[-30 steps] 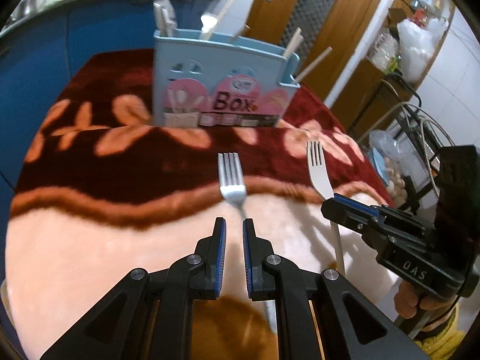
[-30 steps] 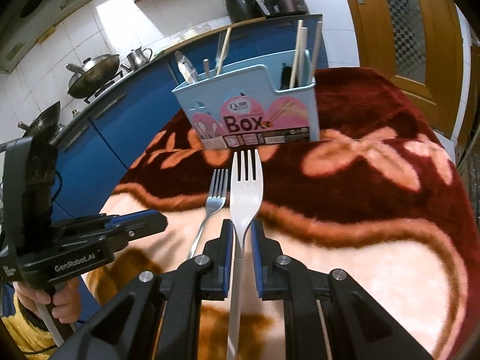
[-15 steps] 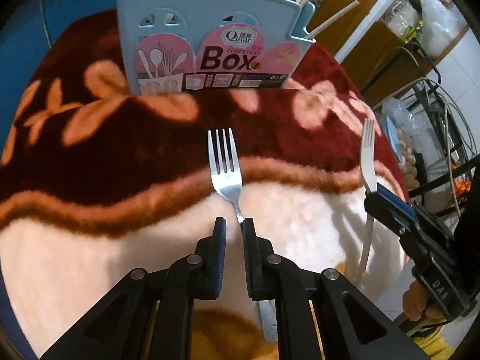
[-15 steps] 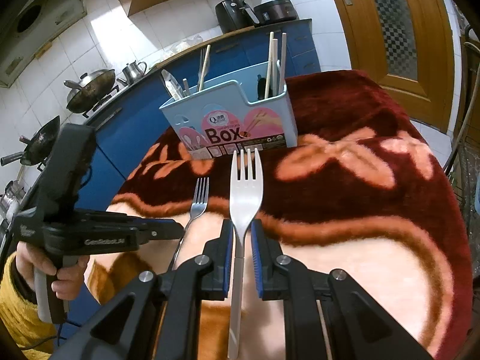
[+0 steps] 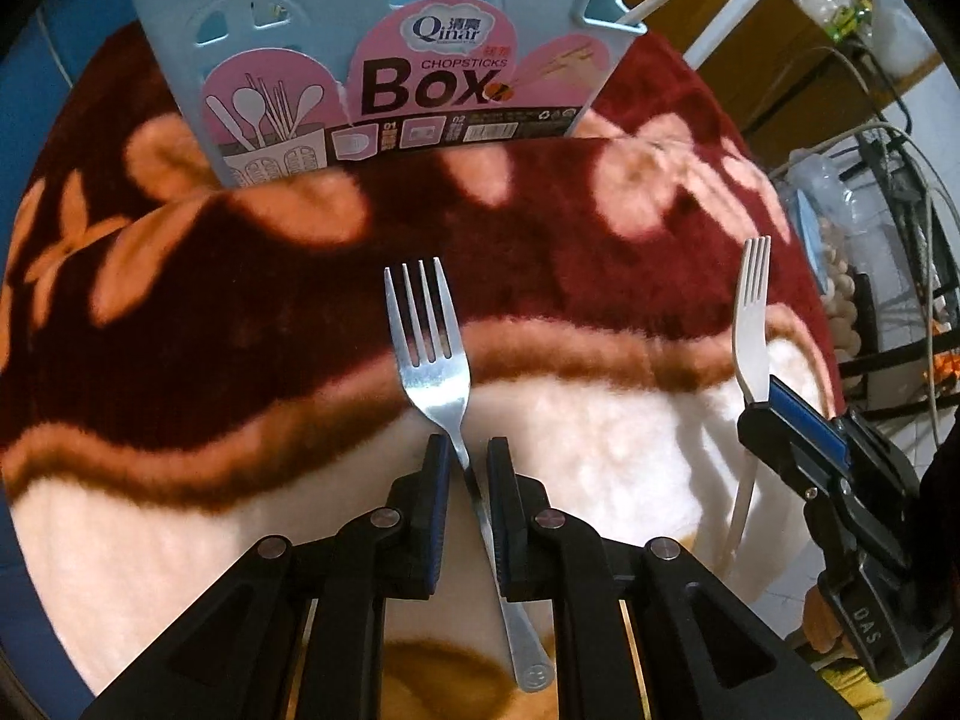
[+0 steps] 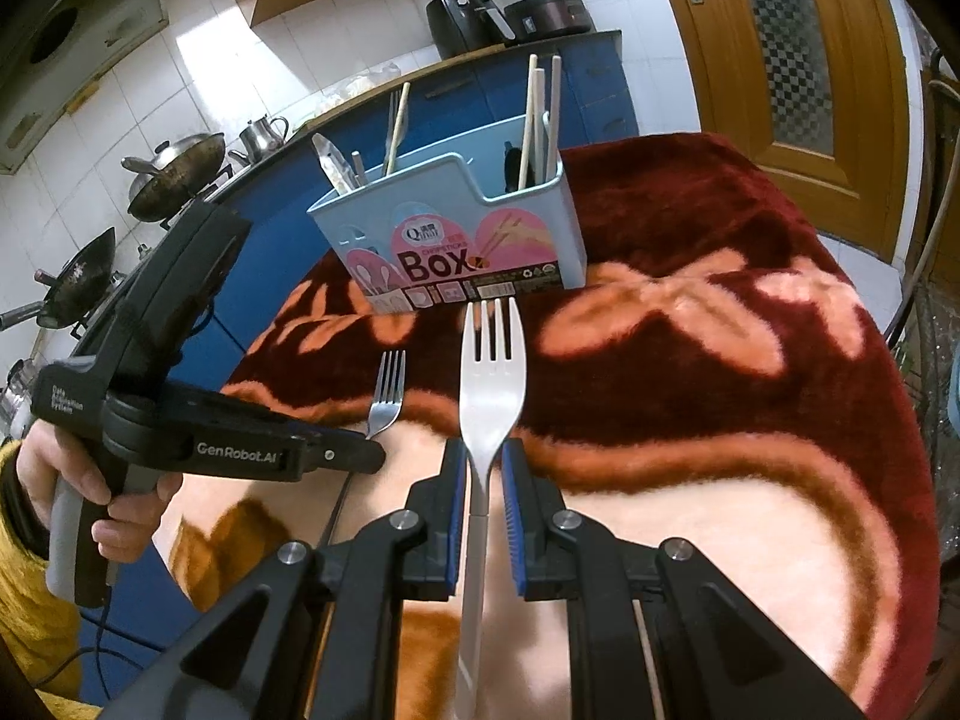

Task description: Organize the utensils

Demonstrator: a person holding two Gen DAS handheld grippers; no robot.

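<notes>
A metal fork [image 5: 427,354] lies on the plush blanket, tines toward the light blue chopsticks box [image 5: 384,60]. My left gripper [image 5: 468,450] points steeply down over it. Its jaws stand nearly together, and the fork's thin neck crosses slantwise from one pad to the other. The handle end shows below the fingers. In the right wrist view the same fork [image 6: 387,396] sticks out past the left gripper [image 6: 375,456]. My right gripper [image 6: 483,456] is shut on a white plastic fork [image 6: 492,384], held off the blanket with its tines toward the box [image 6: 456,240].
The box holds chopsticks [image 6: 540,114] and other utensils. The dark red and peach blanket [image 6: 720,420] covers the round table. Blue cabinets, woks [image 6: 174,171] and a kettle stand behind on the left. A wire rack [image 5: 888,276] stands past the table's right edge.
My left gripper tipped downward and slid forward along the metal fork, so its neck now sits between the fingertips. The right gripper and its white fork stayed almost still.
</notes>
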